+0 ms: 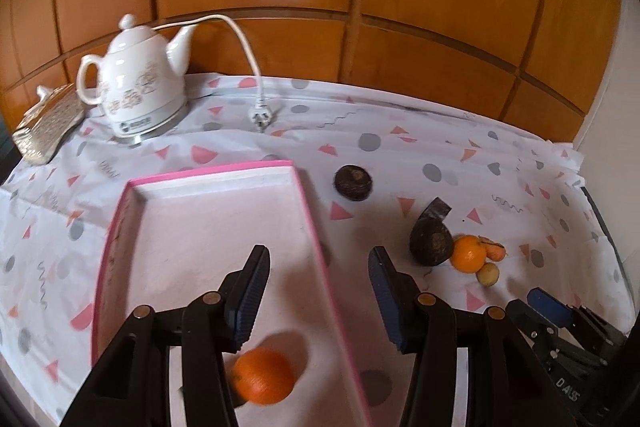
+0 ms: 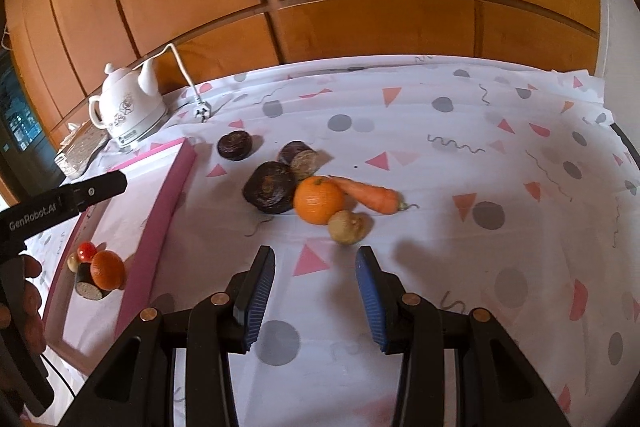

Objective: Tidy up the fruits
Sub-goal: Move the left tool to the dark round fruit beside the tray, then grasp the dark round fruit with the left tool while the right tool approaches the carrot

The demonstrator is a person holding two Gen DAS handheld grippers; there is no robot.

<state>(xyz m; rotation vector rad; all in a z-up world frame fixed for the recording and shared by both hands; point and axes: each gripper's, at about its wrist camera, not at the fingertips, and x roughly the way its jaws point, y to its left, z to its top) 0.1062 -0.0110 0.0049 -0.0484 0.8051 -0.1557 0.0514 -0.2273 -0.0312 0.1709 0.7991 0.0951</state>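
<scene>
the left gripper (image 1: pixel 318 291) had its fingers apart with nothing between them, poised above the pink tray (image 1: pixel 316 223), where an orange (image 1: pixel 263 375) sat loose and blurred near the front end. the right gripper (image 2: pixel 316 297) also had its fingers apart and empty, aimed over the worktop (image 2: pixel 500 267) at the pile of produce: a second orange (image 2: pixel 319 200) touching a dark beet (image 2: pixel 270 193), a carrot (image 2: pixel 370 197) and a small pale potato (image 2: pixel 346 226). two more dark pieces (image 2: pixel 300 155) and a dark round one (image 2: pixel 235 145) lay just beyond. the tray already held the orange with a small red fruit (image 2: pixel 86 251) and a dark cut piece (image 2: pixel 86 285)

the likely trouble was the crowding: fingers closing on the worktop orange could catch the potato or shove the beet, sending round things rolling across the cloth. the orange in the tray looked unsettled and might roll against its neighbours. with both grippers close together near the tray's right wall, they could knock each other or the tray. the kettle (image 2: pixel 128 107) and its cord stood well clear
</scene>
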